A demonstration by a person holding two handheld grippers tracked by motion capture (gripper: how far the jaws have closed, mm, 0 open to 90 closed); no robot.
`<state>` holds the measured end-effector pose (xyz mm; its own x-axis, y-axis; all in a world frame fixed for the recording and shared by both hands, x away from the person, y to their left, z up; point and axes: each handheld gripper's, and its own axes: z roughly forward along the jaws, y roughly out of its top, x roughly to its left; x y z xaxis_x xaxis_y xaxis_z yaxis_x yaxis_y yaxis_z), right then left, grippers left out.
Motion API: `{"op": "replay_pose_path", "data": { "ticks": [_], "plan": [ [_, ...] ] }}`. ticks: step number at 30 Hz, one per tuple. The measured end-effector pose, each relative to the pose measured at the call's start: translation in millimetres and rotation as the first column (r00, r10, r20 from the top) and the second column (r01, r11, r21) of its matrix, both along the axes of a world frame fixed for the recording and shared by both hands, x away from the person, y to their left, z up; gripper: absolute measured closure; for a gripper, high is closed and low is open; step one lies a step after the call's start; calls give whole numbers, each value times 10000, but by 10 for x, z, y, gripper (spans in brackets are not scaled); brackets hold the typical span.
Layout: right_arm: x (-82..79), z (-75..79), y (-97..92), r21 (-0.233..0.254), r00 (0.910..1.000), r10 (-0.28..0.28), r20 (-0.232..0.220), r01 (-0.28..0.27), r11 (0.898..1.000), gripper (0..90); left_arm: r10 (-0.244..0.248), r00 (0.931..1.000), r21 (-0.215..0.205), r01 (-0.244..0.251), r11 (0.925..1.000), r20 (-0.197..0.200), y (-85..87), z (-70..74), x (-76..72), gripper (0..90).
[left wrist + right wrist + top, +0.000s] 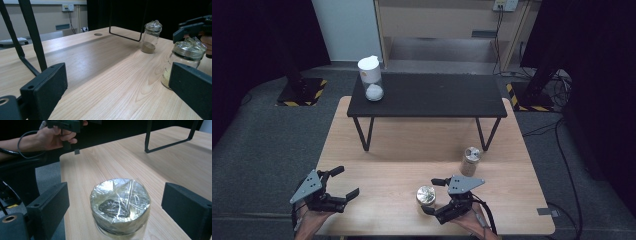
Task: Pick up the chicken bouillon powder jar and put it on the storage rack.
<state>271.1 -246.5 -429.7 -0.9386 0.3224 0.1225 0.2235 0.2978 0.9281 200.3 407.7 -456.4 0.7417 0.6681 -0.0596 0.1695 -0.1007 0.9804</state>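
A glass jar (426, 196) with clear film over its mouth and a little pale powder inside stands near the wooden table's front edge. My right gripper (432, 196) is open, one jaw on each side of this jar (120, 205), with a gap to the glass on both sides. A second film-covered jar (470, 161) holding brownish powder stands farther back and to the right, also in the left gripper view (150, 36). My left gripper (347, 181) is open over bare wood at the front left, with nothing between its jaws (118, 87).
A low black bench (427, 95) stands across the far half of the wooden table (412, 145). On its left end is a tall clear container (371, 78) with a white lid. The bench's thin legs (364, 132) reach down onto the tabletop.
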Motion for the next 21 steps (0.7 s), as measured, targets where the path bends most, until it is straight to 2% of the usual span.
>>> {"op": "replay_pose_path", "data": {
  "ticks": [9, 11, 17, 21],
  "plan": [
    [20, -89, 80, -244, 10000, -28, 26, 29, 9997, 126, -8, 10000, 18, 8, 10000, 4, -3, 1, 0, 9],
    [27, -119, 84, -176, 10000, -4, 54, 5, 9998, 145, -7, 10000, 15, 7, 10000, -1, -3, 1, 1, 9],
    [62, -168, 103, -27, 9998, 189, 96, -189, 9998, 260, -4, 10000, 41, 4, 10000, -5, -4, 4, 0, 9],
    [74, -198, 116, 68, 9998, 117, 187, -118, 9999, 336, 2, 10000, 46, -2, 10000, -4, -4, 6, -2, 9]
  ]
}}
